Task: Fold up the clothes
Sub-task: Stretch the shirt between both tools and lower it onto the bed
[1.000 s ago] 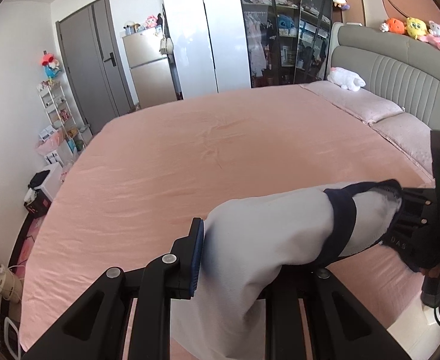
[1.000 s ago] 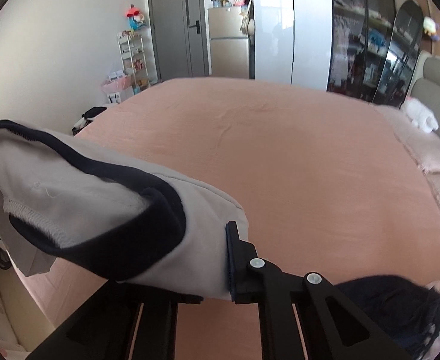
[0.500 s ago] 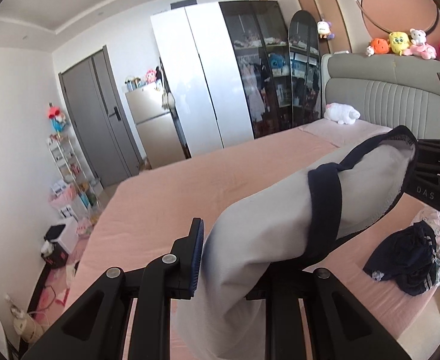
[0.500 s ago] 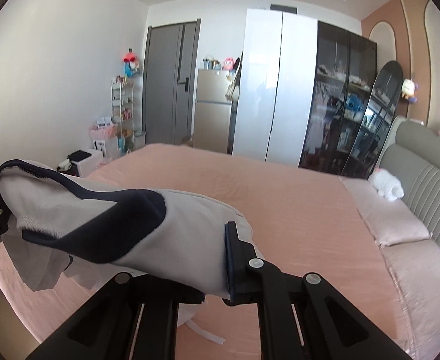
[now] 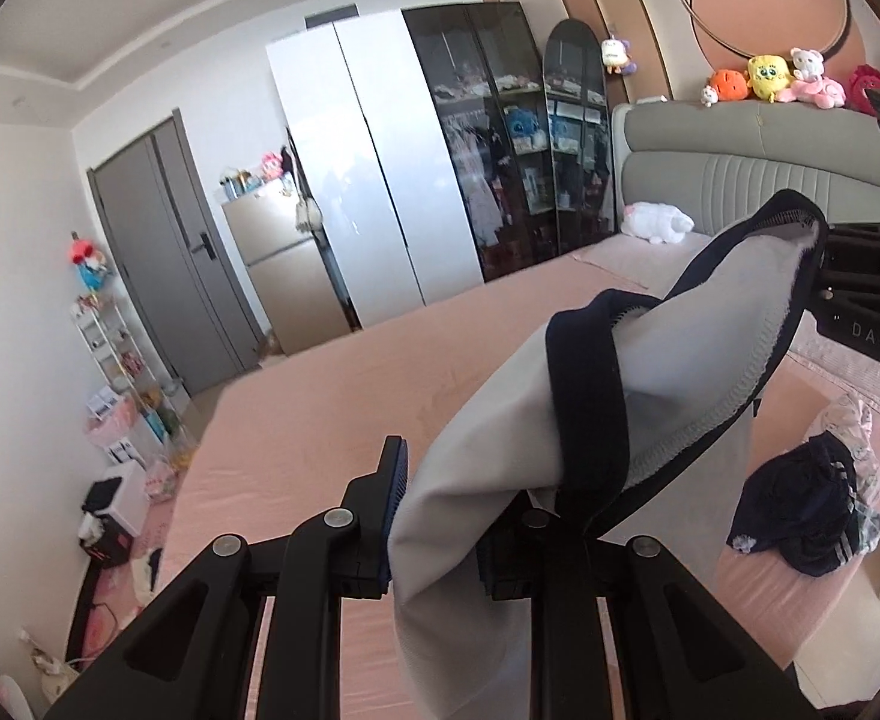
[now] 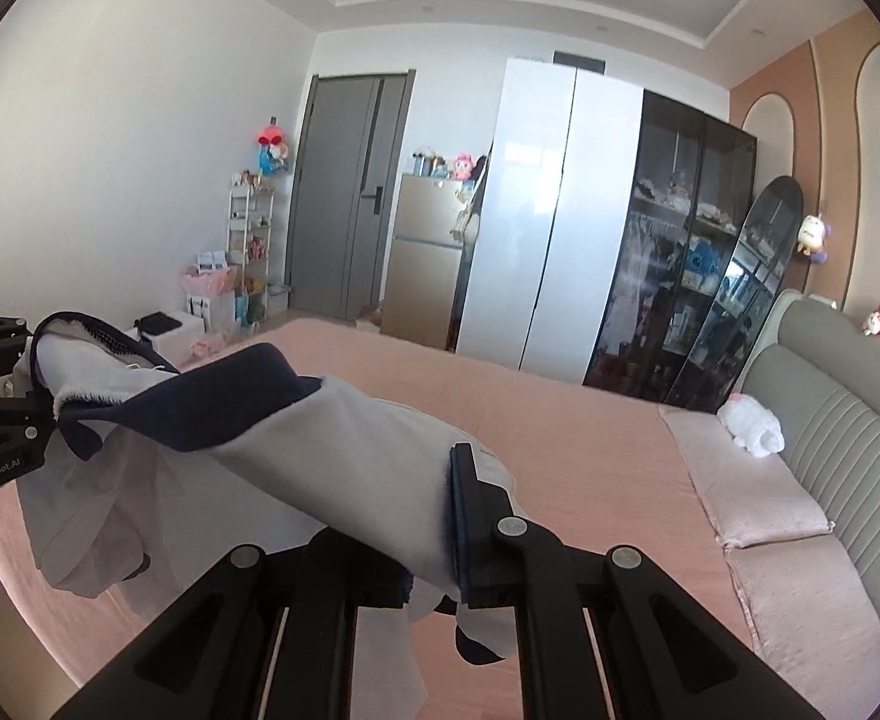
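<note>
Two grippers hold one garment (image 5: 482, 480) in the air above the bed (image 5: 332, 408), stretched between them. From the left wrist, the left gripper (image 5: 440, 525) is clamped on a bunched fold of pale grey cloth, which hangs down past its fingers; a navy band (image 5: 584, 396) wraps across the fabric, and the far end, with a stitched navy hem, is pinched by the right gripper (image 5: 860, 288). A dark crumpled heap (image 5: 800, 516) lies on the bed's near right edge, well apart. From the right wrist, the right gripper (image 6: 434, 525) is closed on the same garment (image 6: 332, 450), loose folds drooping under it toward the pink sheet, and the left gripper (image 6: 2, 414) bites the other end beside the navy trim. I would judge the cloth light, soft and limp: it sags wherever it is not held, so it will not keep a shape until laid flat. Hems and the navy band look firmer, better places to take hold than the slack middle. Whether it is being lifted to spread or carried mid-fold cannot be told.
</note>
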A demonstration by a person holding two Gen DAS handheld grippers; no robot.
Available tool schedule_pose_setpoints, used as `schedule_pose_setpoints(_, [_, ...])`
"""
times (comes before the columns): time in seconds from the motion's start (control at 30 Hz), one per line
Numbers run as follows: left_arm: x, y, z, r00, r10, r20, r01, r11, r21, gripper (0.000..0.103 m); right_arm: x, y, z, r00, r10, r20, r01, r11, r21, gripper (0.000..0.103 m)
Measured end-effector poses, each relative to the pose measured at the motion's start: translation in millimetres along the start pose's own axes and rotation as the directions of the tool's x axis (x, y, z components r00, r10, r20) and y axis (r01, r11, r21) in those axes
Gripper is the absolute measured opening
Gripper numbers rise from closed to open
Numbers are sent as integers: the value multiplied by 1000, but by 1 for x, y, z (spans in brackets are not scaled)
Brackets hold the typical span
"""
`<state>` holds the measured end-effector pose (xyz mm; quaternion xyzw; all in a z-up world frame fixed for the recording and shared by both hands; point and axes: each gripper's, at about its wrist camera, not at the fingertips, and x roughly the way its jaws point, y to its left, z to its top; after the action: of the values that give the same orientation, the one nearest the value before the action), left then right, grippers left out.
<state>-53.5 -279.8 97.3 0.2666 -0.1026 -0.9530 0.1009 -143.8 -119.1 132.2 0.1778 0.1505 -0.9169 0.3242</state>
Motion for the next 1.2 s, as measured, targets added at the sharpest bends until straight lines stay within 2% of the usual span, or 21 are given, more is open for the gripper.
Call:
schedule_pose_setpoints(0.13, [39,-3,-4,997,-28,-69,28,1000,2,18,39,-11,-18,995,47,-86,-43,998,51,7])
schedule_pose_setpoints(0.2, [62,-3,1,995,-22,-96,26,999,35,18,62,-17,-11,994,49,-102,-43,997,65,7])
schedule_pose_setpoints(0.37, [124,15,45,989,44,-142,-23,989,146,18,119,-28,12,992,40,-121,-30,996,85,6])
schedule_pose_setpoints(0.47, [142,31,84,989,111,-94,-92,978,185,18,140,-35,51,998,6,-57,-1,997,73,6])
schedule_pose_setpoints(0.57, [136,52,121,989,150,6,-149,975,166,18,147,-40,91,999,-26,38,24,998,58,5])
schedule_pose_setpoints(0.63, [130,64,135,985,163,62,-170,976,135,18,149,-43,111,996,-28,84,23,998,61,5])
schedule_pose_setpoints(0.73, [128,76,137,983,157,94,-165,983,85,18,153,-43,127,993,-14,119,7,999,52,5])
schedule_pose_setpoints(0.83, [139,79,109,994,87,65,-90,995,42,18,162,-32,112,995,-4,96,3,1000,9,5])
schedule_pose_setpoints(0.9, [155,72,73,999,32,6,-32,999,33,18,170,-23,82,999,16,42,-16,1000,-13,5])
schedule_pose_setpoints(0.97, [175,56,32,996,-22,-82,25,999,32,18,181,-14,45,999,38,-27,-39,999,-31,5])
schedule_pose_setpoints(1.03, [195,39,-12,982,-73,-176,78,997,27,18,195,-5,1,992,59,-113,-64,997,-40,5])
schedule_pose_setpoints(1.13, [218,15,-66,946,-140,-293,148,989,5,18,215,1,-52,968,89,-234,-96,995,-19,6])
schedule_pose_setpoints(1.2, [223,-1,-92,926,-176,-334,182,983,-13,18,222,2,-81,950,114,-289,-114,993,16,6])
